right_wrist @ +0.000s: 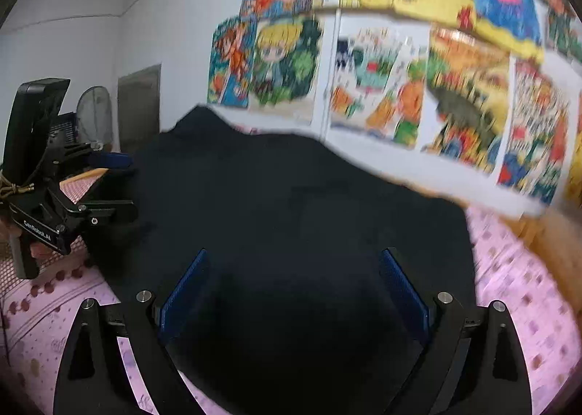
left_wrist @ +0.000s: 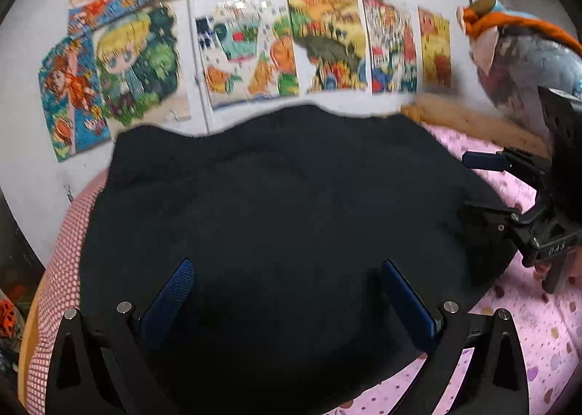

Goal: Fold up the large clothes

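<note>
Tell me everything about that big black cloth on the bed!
The big black fabric garment looks soft and thick, perhaps knitted. It lies spread out with gentle bumps and a wavy far edge near the picture-covered wall. It rests on a pink dotted bedsheet, with a red checked cloth along one side. The left claw and the right claw are both open above it, apparently not pinching it.

Even, dim indoor light; motion blur smears wall pictures (right_wrist: 454,94); strong fisheye distortion, dark vignetted corners.
</note>
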A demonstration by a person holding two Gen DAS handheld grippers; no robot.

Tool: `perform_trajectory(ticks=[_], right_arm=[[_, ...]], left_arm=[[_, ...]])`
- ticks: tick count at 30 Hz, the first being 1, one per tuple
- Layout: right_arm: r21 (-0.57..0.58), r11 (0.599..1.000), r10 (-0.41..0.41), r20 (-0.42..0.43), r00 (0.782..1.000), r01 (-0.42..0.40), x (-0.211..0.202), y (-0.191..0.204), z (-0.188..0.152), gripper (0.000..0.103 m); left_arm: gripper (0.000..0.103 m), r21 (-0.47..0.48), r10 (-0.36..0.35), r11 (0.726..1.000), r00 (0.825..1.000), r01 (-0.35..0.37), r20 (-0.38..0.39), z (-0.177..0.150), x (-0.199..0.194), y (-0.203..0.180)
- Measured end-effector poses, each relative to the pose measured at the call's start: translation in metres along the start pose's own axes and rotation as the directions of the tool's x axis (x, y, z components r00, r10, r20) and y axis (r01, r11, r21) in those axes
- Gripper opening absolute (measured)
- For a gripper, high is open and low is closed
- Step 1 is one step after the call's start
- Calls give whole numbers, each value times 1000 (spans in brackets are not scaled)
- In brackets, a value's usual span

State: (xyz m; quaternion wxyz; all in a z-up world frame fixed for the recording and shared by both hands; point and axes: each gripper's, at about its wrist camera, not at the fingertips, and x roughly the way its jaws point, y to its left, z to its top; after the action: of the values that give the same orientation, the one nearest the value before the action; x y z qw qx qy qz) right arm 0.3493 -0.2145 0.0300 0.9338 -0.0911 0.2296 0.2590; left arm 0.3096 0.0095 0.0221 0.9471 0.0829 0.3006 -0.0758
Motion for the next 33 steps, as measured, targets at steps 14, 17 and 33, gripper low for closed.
perform_trajectory(ticks=[14, 17, 33], right_arm=[[96, 995, -17, -125, 992, 29, 74, -24, 7, 91], [107, 993, -42, -132, 990, 56, 86, -26, 14, 91], [189, 976, -78, -181, 980, 112, 142, -56, 35, 91]], left_arm=[[103, -58, 91, 994, 994, -95, -65, 22, 52, 8], [103, -87, 105, 990, 991, -112, -79, 30, 66, 14], [103, -235, 113, 962, 985, -142, -133, 57, 127, 60]])
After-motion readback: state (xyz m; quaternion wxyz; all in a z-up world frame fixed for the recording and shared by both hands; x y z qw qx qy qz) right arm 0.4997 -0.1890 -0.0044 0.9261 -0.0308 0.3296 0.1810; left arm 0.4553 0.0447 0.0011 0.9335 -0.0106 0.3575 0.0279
